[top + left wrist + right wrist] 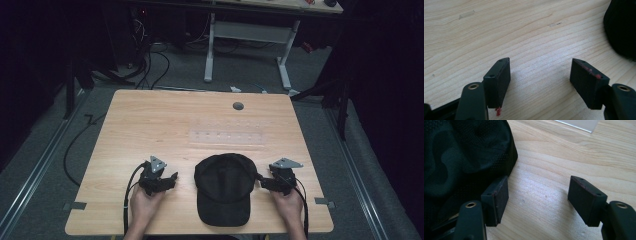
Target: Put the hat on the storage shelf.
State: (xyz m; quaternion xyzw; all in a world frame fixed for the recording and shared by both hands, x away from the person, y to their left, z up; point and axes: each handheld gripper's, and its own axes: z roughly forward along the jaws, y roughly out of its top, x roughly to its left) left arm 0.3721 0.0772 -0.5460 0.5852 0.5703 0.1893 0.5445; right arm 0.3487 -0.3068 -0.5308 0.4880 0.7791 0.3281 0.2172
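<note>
My left tongs (172, 177) rest on the table (150, 115), jaws apart, nothing between them. The black cap (223, 187) lies just to their right at the near edge, its long axis running crown-far to brim-near. My right tongs (261, 182), jaws apart and empty, sit closer, beside the crown's edge. No readable logo or writing on the cap.

Dark room with a wooden table (150, 120)

Grey carpet floor (45, 160) lies around it; behind stands a white-legged desk (250, 35), with black cables (150, 65) on the floor in shadow.
</note>
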